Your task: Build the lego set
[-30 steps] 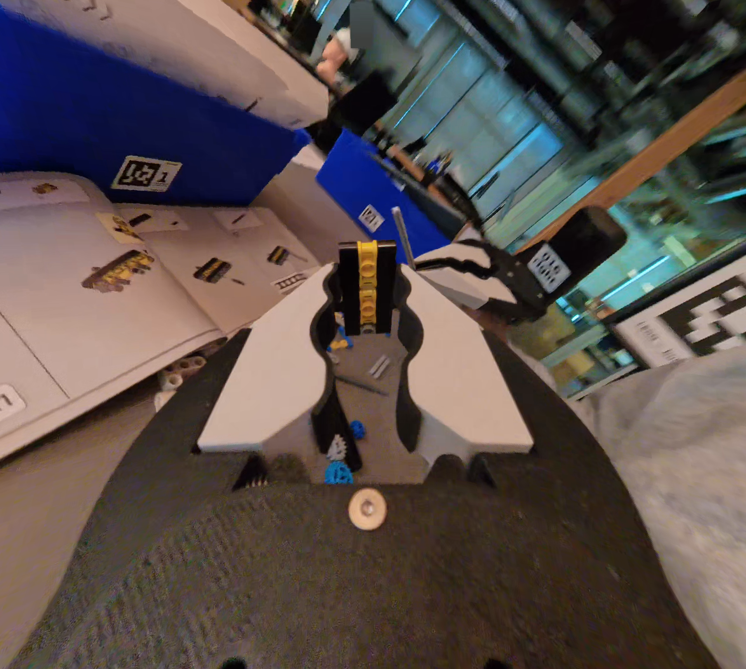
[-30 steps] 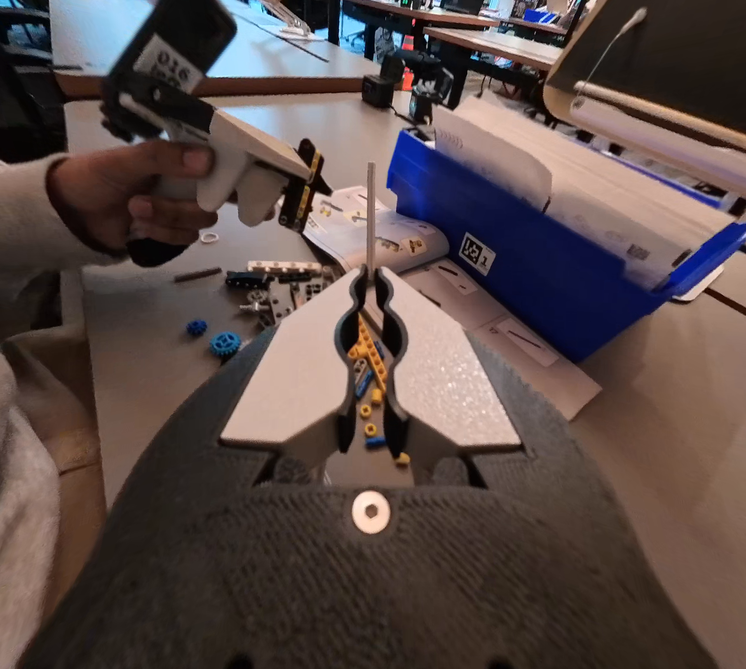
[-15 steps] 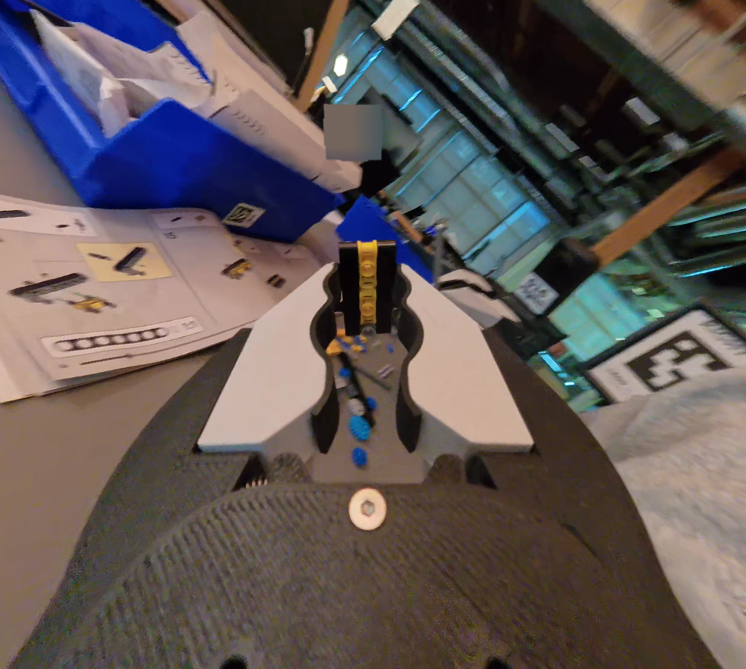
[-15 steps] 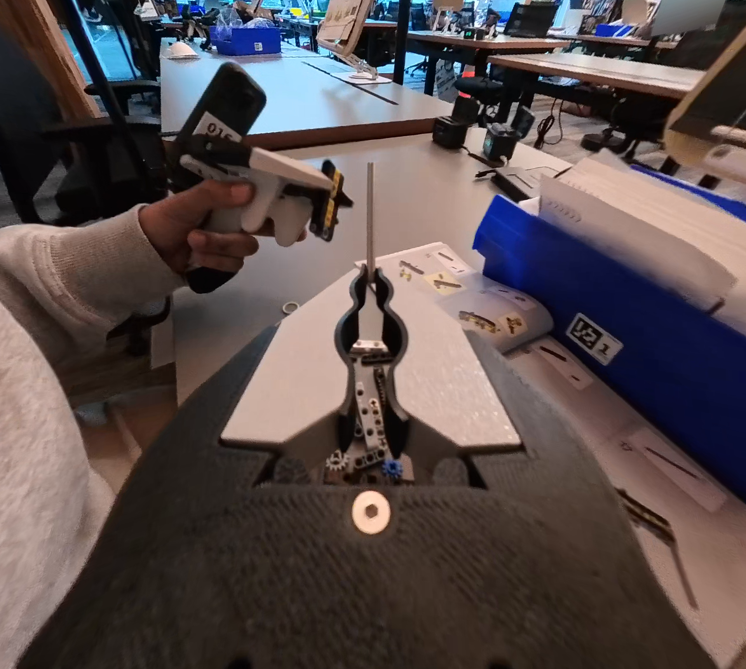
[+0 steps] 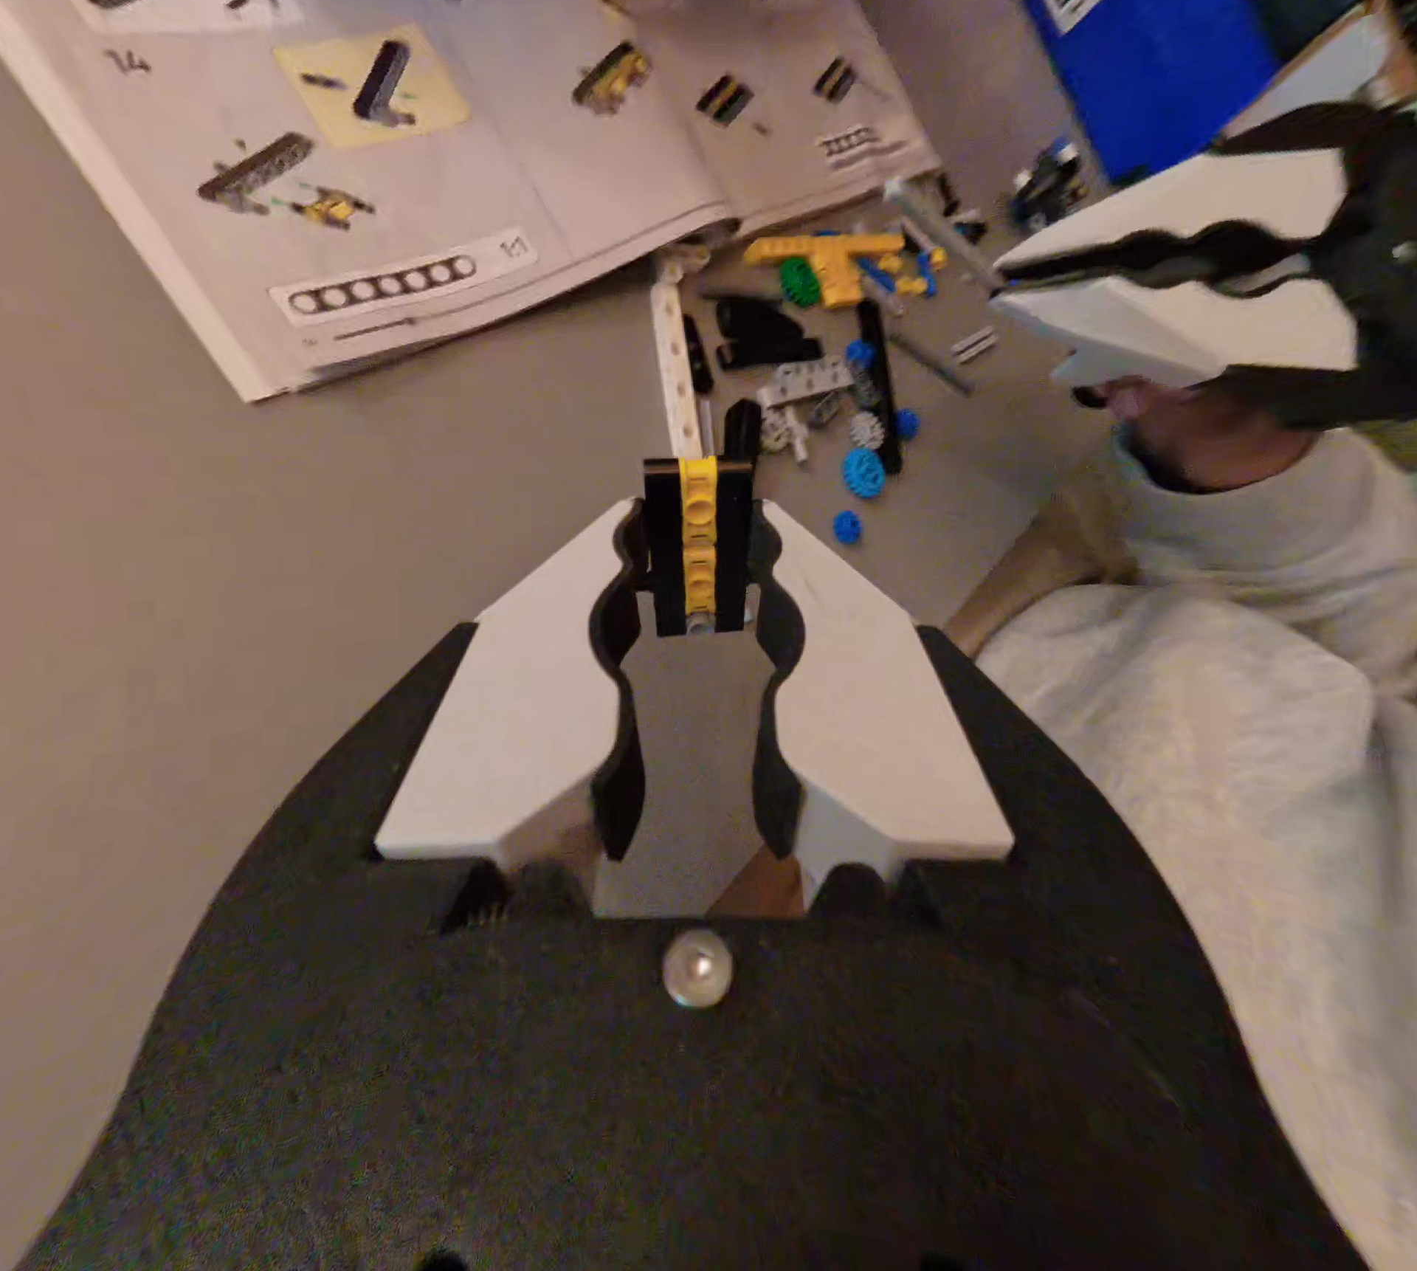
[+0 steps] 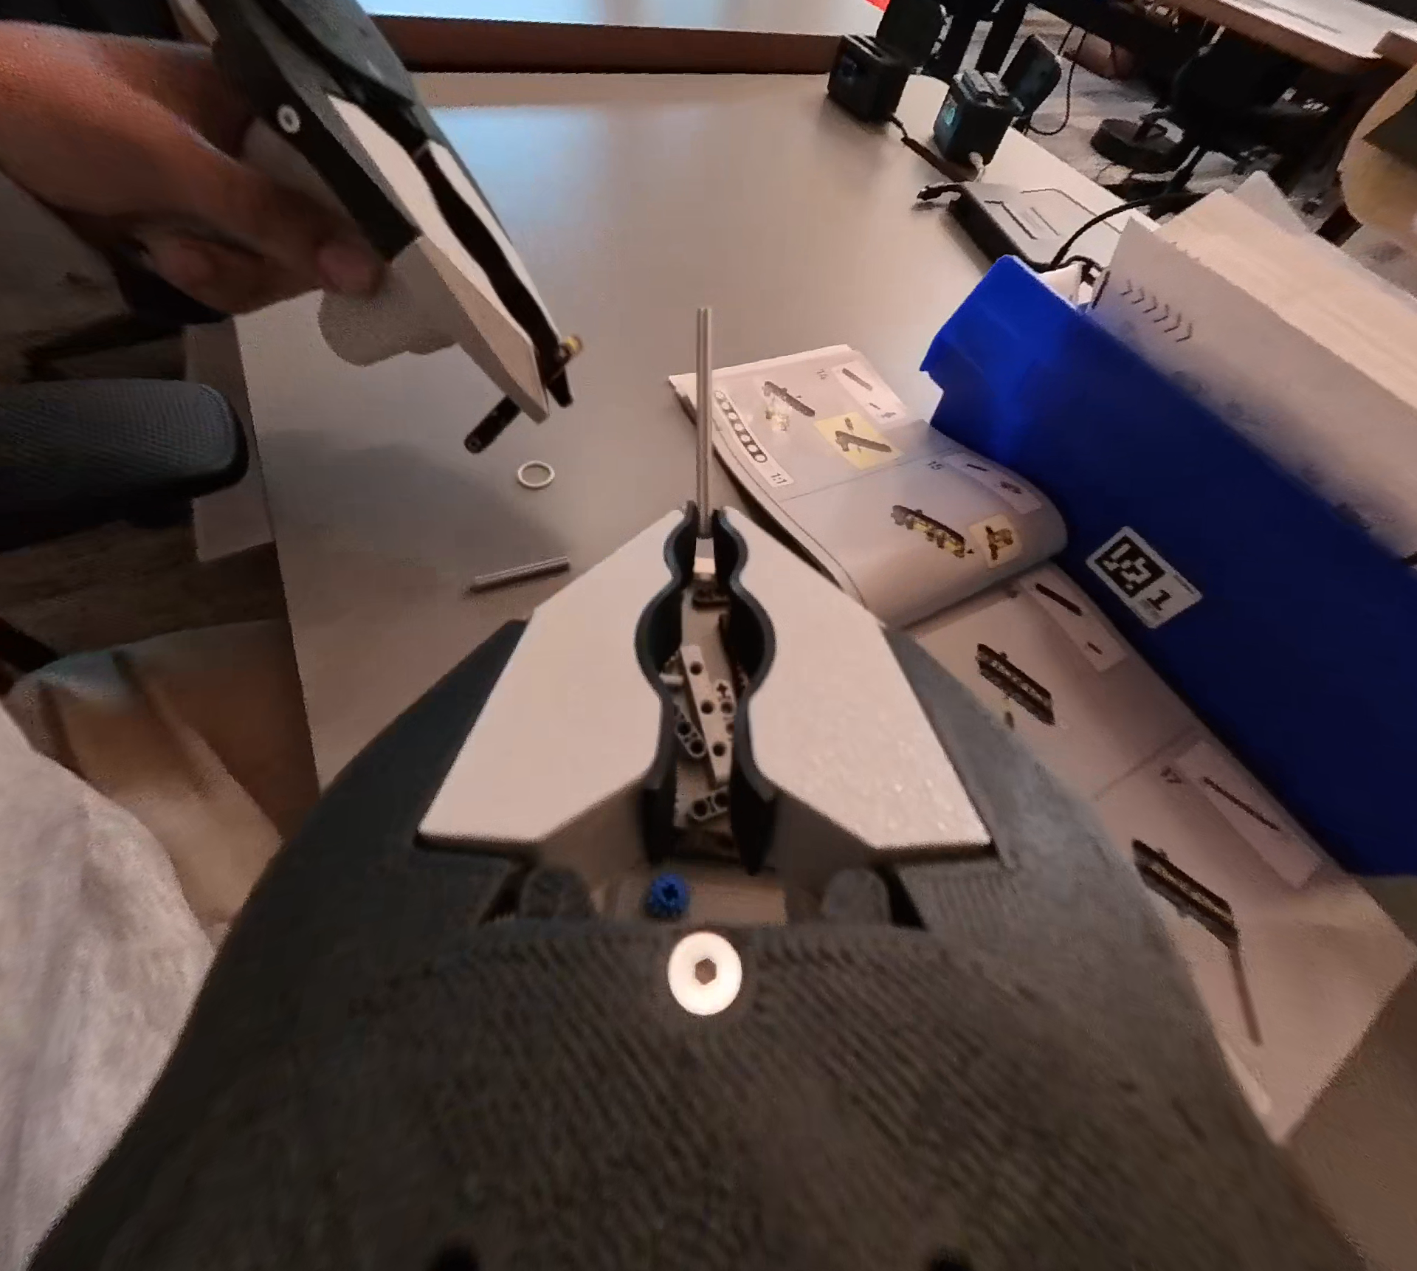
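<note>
1. The left claw [image 5: 696, 529] was clenched on a small black-and-yellow beam stack [image 5: 696, 544], held at its tips in the middle of the left wrist view.
2. A moment before, that view looked out across the room; it now looked down on the tabletop [image 5: 230, 544], so the left claw had tipped downward over the loose parts.
3. The right claw [image 6: 704, 529] gripped a thin grey rod [image 6: 703, 414] at its lower end, and the rod stood upright in the centre of the right wrist view.
4. In the right wrist view the left claw sat at upper left, slanting down toward the rod. The two held pieces had come nearer to each other than a second ago, yet stayed apart.
5. The open instruction booklet [image 5: 383, 122] lay at upper left of the left wrist view, with the blue bin [image 6: 1150, 506] behind it.
6. The remaining parts lay scattered at upper right of centre in the left wrist view: a yellow sub-assembly [image 5: 828, 260], a white beam [image 5: 675, 360] and blue gears [image 5: 863, 471].
7. Judging by this, the rod was about to be threaded through a hole in the beam stack; the hole and rod would need lining up first.
</note>
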A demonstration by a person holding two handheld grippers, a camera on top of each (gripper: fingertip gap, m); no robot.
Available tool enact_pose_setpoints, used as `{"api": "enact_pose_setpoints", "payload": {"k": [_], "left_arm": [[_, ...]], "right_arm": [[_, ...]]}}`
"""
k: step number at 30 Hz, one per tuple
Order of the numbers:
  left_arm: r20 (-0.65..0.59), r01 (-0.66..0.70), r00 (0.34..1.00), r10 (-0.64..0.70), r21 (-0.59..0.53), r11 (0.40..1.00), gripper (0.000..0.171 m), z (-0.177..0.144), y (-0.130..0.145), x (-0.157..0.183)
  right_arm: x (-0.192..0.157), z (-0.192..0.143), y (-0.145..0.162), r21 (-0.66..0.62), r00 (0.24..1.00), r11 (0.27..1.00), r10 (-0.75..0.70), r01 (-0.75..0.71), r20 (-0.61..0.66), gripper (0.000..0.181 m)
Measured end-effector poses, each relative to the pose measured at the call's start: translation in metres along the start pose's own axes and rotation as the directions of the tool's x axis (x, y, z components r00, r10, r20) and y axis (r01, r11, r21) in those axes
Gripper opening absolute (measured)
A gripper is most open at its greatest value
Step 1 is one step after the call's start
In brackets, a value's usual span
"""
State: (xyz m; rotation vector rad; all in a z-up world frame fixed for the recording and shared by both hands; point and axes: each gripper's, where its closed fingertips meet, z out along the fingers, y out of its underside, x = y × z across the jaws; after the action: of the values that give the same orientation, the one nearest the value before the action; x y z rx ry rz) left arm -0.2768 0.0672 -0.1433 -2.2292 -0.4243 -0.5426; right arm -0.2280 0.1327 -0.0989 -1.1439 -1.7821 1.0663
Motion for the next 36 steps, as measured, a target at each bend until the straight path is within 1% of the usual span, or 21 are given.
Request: {"api": "enact_pose_setpoints", "payload": {"k": [1, 2, 4, 5, 8, 10, 12, 16, 18, 22, 24, 25, 27, 28, 29, 30, 31, 32, 34, 35, 36], "left_arm": [[-0.005, 0.013, 1.0, -0.013, 0.014, 1.0, 0.025, 0.003, -0.002, 0.001], [0.041, 0.024, 0.999, -0.024, 0.0, 1.0, 0.025, 0.006, 0.001, -0.005], [0.17, -0.008, 0.985, 0.026, -0.103, 0.995, 0.025, 0.01, 0.017, -0.022], [0.205, -0.009, 0.978, 0.038, -0.142, 0.99, 0.025, 0.01, 0.023, -0.027], [0.242, 0.002, 0.969, 0.04, -0.169, 0.986, 0.025, 0.007, 0.028, -0.03], [0.272, 0.005, 0.961, 0.049, -0.193, 0.981, 0.025, 0.008, 0.033, -0.035], [0.278, 0.008, 0.959, 0.053, -0.214, 0.977, 0.026, 0.011, 0.037, -0.037], [0.271, -0.007, 0.96, 0.065, -0.208, 0.978, 0.026, 0.014, 0.035, -0.035], [0.257, -0.01, 0.965, 0.059, -0.187, 0.982, 0.028, 0.014, 0.032, -0.032], [0.224, -0.016, 0.974, 0.043, -0.123, 0.992, 0.037, 0.012, 0.02, -0.026], [0.176, -0.028, 0.984, 0.033, -0.032, 0.999, 0.037, 0.01, 0.005, -0.017], [0.113, -0.033, 0.993, 0.029, 0.032, 0.999, 0.037, 0.009, -0.005, -0.007], [-0.075, 0.003, 0.997, 0.009, 0.165, 0.986, 0.038, 0.006, -0.024, 0.02], [-0.196, 0.031, 0.981, 0.012, 0.215, 0.976, 0.039, 0.004, -0.031, 0.035], [-0.317, 0.06, 0.948, 0.021, 0.243, 0.968, 0.042, 0.001, -0.035, 0.05], [-0.406, 0.102, 0.914, 0.008, 0.249, 0.963, 0.043, 0.0, -0.036, 0.06], [-0.461, 0.134, 0.888, -0.007, 0.243, 0.961, 0.043, 0.001, -0.037, 0.064], [-0.483, 0.145, 0.876, -0.011, 0.243, 0.959, 0.04, 0.002, -0.037, 0.066], [-0.483, 0.145, 0.875, -0.004, 0.255, 0.956, 0.012, 0.006, -0.037, 0.065], [-0.504, 0.151, 0.864, 0.006, 0.27, 0.951, 0.008, 0.004, -0.039, 0.068], [-0.544, 0.17, 0.839, 0.011, 0.281, 0.944, 0.004, 0.0, -0.042, 0.073]], "right_arm": [[-0.002, 0.002, -0.001, 0.005, 1.0, 1.0, 0.011, -0.011, 0.013, 0.001], [-0.004, 0.005, -0.001, 0.01, 0.999, 1.0, 0.019, -0.02, 0.028, 0.001], [-0.01, 0.007, -0.002, 0.014, 0.999, 1.0, 0.02, -0.02, 0.045, 0.002], [-0.011, 0.006, -0.001, 0.01, 0.999, 1.0, 0.01, -0.01, 0.042, 0.001], [-0.012, 0.004, 0.003, -0.003, 1.0, 1.0, -0.015, 0.015, 0.023, 0.002], [-0.013, 0.004, 0.006, 0.0, 0.999, 1.0, 0.0, 0.0, 0.034, 0.002], [-0.014, 0.004, 0.008, 0.007, 0.999, 1.0, 0.019, -0.02, 0.049, 0.002], [-0.016, 0.004, 0.012, 0.014, 0.997, 0.999, 0.034, -0.035, 0.065, 0.001], [-0.017, 0.003, 0.014, 0.014, 0.996, 0.999, 0.044, -0.045, 0.075, 0.002], [-0.018, 0.002, 0.021, -0.005, 0.995, 0.999, 0.048, -0.048, 0.088, 0.002], [-0.017, 0.002, 0.023, -0.016, 0.996, 0.999, 0.035, -0.034, 0.086, 0.002], [-0.018, 0.002, 0.024, -0.019, 0.996, 1.0, 0.026, -0.024, 0.084, 0.001], [-0.019, 0.002, 0.023, -0.015, 0.997, 1.0, 0.002, -0.001, 0.079, 0.002], [-0.02, 0.002, 0.02, -0.003, 0.997, 1.0, -0.016, 0.017, 0.077, 0.002], [-0.022, 0.001, 0.016, 0.018, 0.996, 0.999, -0.038, 0.037, 0.083, 0.001], [-0.025, 0.0, 0.011, 0.042, 0.994, 0.998, -0.059, 0.056, 0.087, 0.001], [-0.026, -0.002, 0.007, 0.063, 0.994, 0.995, -0.079, 0.074, 0.081, 0.001], [-0.027, -0.003, 0.004, 0.076, 0.993, 0.993, -0.099, 0.094, 0.071, 0.002], [-0.027, -0.007, -0.002, 0.094, 0.989, 0.986, -0.14, 0.135, 0.048, 0.002], [-0.026, -0.008, -0.004, 0.101, 0.987, 0.983, -0.156, 0.151, 0.036, 0.002], [-0.026, -0.009, -0.006, 0.109, 0.985, 0.98, -0.168, 0.164, 0.029, 0.002]]}}
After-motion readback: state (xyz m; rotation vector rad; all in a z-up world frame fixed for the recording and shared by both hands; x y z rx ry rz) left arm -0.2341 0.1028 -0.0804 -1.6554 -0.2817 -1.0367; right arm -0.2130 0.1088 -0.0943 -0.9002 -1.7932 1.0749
